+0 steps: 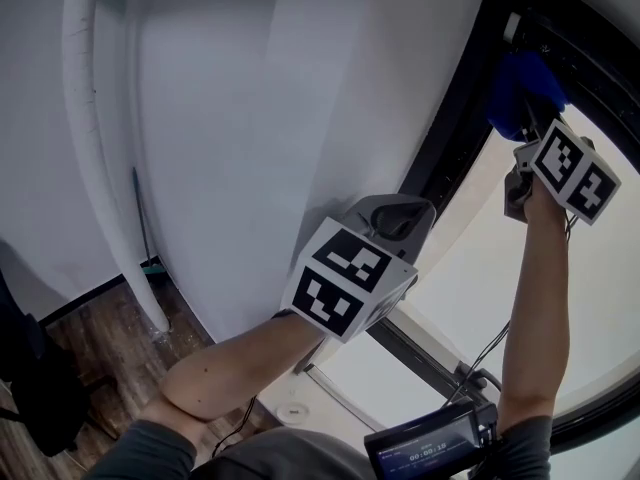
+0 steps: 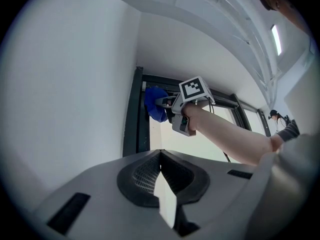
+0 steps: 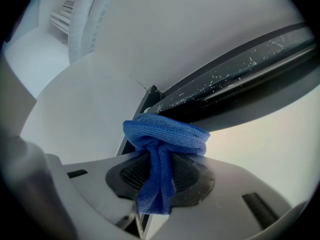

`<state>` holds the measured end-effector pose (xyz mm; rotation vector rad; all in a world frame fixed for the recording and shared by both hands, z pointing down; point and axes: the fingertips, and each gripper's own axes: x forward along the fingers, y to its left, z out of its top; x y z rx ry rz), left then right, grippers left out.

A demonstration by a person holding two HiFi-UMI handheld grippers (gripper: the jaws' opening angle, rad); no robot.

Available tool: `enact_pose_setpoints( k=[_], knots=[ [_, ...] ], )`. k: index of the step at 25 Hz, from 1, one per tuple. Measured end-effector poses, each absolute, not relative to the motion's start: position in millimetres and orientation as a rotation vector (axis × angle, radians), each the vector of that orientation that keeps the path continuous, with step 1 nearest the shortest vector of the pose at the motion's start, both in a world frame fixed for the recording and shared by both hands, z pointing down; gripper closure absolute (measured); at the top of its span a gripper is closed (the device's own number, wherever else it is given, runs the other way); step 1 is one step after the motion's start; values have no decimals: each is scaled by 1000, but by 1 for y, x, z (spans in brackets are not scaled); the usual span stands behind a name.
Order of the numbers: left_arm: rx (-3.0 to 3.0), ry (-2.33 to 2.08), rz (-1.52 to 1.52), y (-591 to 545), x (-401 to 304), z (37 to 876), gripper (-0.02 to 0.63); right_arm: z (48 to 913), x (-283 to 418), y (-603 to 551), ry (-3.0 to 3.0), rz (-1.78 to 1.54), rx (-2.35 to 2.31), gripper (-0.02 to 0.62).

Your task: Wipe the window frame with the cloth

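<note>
- At the left stood the white wall (image 1: 250, 108); my left gripper (image 1: 398, 216) hung in front of it, just beside the window frame (image 1: 452, 133), claw clenched tip to tip with nothing in it.
- The dark frame ran along the wall's right edge; pale glass lay beyond it.
- The blue cloth (image 3: 165, 134) sat bunched against the frame's upper left corner, where side rail met top rail.
- My right gripper (image 3: 156, 181) stood high at the far right, claw grasping the cloth; a tail of it trailed back between the jaws.
</note>
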<state>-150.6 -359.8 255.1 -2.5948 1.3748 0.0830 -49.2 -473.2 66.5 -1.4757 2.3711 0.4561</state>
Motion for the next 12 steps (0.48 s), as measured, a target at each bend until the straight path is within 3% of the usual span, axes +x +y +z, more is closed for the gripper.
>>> enact_pose_setpoints(
  k=[12],
  knots=[
    [-2577, 1416, 95, -372, -122, 245, 598, 92, -61, -446, 2497, 614, -1376, 469]
  ],
)
